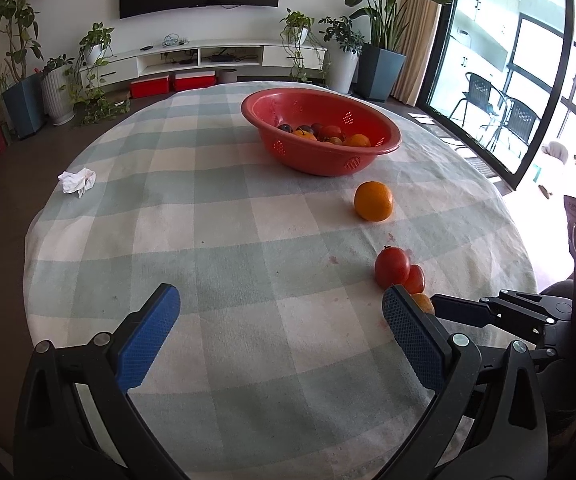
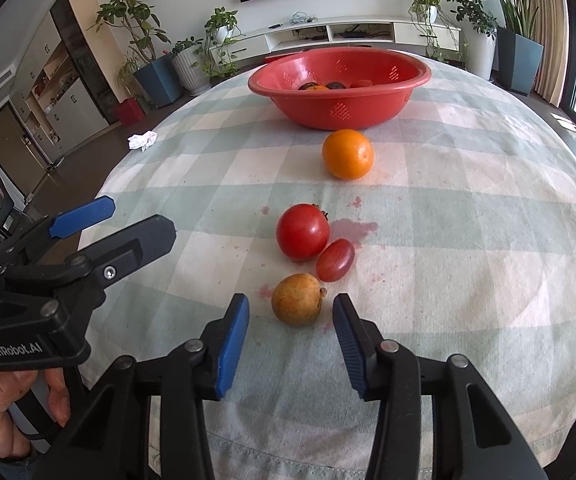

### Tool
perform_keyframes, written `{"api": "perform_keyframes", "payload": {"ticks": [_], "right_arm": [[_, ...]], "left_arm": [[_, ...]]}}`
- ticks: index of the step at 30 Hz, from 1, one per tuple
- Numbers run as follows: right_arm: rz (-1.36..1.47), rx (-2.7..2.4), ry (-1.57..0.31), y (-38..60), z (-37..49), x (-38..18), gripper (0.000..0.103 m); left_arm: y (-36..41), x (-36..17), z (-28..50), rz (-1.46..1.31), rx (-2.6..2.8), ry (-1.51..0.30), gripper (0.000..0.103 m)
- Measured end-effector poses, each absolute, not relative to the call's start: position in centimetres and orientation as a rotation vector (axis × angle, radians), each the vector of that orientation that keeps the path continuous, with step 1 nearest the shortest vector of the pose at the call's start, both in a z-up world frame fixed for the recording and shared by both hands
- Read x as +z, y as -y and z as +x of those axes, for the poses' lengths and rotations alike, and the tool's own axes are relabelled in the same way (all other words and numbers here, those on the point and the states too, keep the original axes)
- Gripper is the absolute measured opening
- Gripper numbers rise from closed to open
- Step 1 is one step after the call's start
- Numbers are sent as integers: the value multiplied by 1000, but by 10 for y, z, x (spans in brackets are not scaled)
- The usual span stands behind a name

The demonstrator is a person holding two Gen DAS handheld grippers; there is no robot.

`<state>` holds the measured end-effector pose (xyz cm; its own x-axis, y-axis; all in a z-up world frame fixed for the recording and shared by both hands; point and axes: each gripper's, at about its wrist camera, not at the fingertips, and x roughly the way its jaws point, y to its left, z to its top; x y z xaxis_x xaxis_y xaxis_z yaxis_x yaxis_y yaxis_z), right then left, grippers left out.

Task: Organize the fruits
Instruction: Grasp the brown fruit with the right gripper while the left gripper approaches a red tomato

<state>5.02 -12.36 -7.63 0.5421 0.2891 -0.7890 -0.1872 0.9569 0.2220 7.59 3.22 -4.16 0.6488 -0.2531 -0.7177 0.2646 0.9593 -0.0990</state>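
A red perforated basket [image 1: 316, 156] [image 2: 360, 114] holding several fruits stands at the far side of the checked tablecloth. In front of it lie an orange [image 1: 373, 201] [image 2: 347, 154], a red tomato-like fruit [image 1: 392, 266] [image 2: 303, 232], a small red oval fruit [image 1: 415, 279] [image 2: 335, 260] and a yellow-brown round fruit [image 1: 424, 302] [image 2: 298, 299]. My right gripper [image 2: 290, 318] is open, its blue pads flanking the yellow-brown fruit's near side without touching it. My left gripper [image 1: 282, 300] [image 2: 136, 216] hovers open over bare cloth to the left of the fruits, holding nothing.
A crumpled white tissue [image 1: 77, 181] [image 2: 142, 141] lies near the table's far left edge. Reddish stains [image 2: 352, 228] mark the cloth beside the red fruits. A person's hand [image 2: 4, 400] grips the left tool. The round table drops off on all sides.
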Motion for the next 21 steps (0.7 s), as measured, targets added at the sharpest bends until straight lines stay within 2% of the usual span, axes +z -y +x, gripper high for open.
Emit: {"api": "perform_keyframes", "payload": {"ticks": [7,12,21], "right_arm": [[111,278,-953,124,53,-77,42],[133,288,-958,130,54,-76,31],[155,266,-932,154,45,-64,31]], "left_arm": [[-33,-44,75,17,-296,-816,103],[-28,-46,75,39,-309,-820,103],[-2,-45,86,110,-378,-826,103]]}}
